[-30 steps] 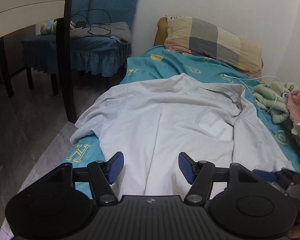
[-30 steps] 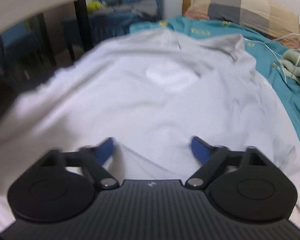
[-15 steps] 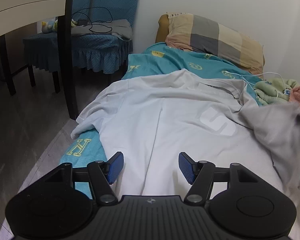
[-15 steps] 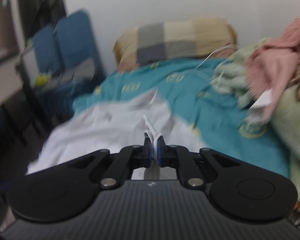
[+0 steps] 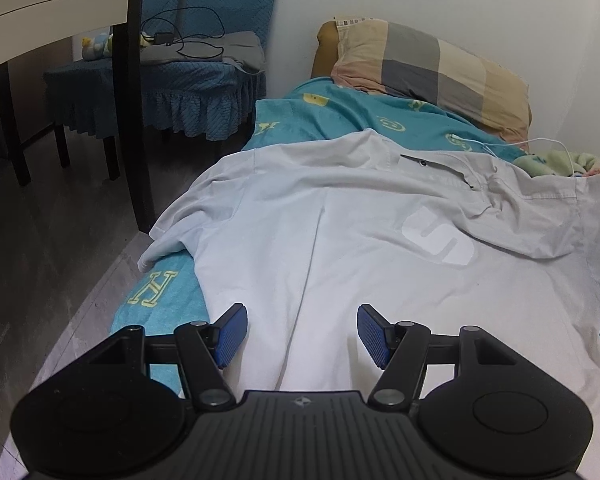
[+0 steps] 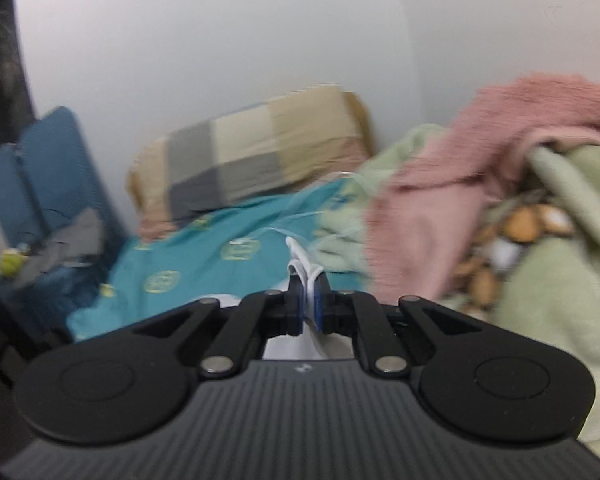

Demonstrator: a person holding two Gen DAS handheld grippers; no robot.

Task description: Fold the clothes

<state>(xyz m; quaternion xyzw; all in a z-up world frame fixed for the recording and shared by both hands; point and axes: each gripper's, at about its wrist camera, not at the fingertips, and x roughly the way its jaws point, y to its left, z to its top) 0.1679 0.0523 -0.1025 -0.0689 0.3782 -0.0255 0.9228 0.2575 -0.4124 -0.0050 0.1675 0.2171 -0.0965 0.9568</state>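
Note:
A light grey polo shirt point(image 5: 340, 248) with a white S logo lies spread on the teal bedsheet point(image 5: 340, 116), collar toward the pillow. Its right side is lifted and folded inward over the chest at the right point(image 5: 548, 216). My left gripper point(image 5: 298, 334) is open and empty, hovering over the shirt's lower part. My right gripper point(image 6: 307, 300) is shut on a pinch of the shirt's white fabric point(image 6: 300, 258), held up above the bed; the view is blurred.
A checked pillow point(image 5: 432, 72) lies at the head of the bed. Green and pink blankets point(image 6: 500, 200) are piled on the right. A white cable point(image 5: 540, 144) runs near them. A blue-covered chair point(image 5: 188, 80) and a dark table leg point(image 5: 136, 120) stand left of the bed.
My right gripper closed on the shirt's right edge and lifted it up and inward. The shirt's right side now drapes over its chest. My left gripper stayed still and open.

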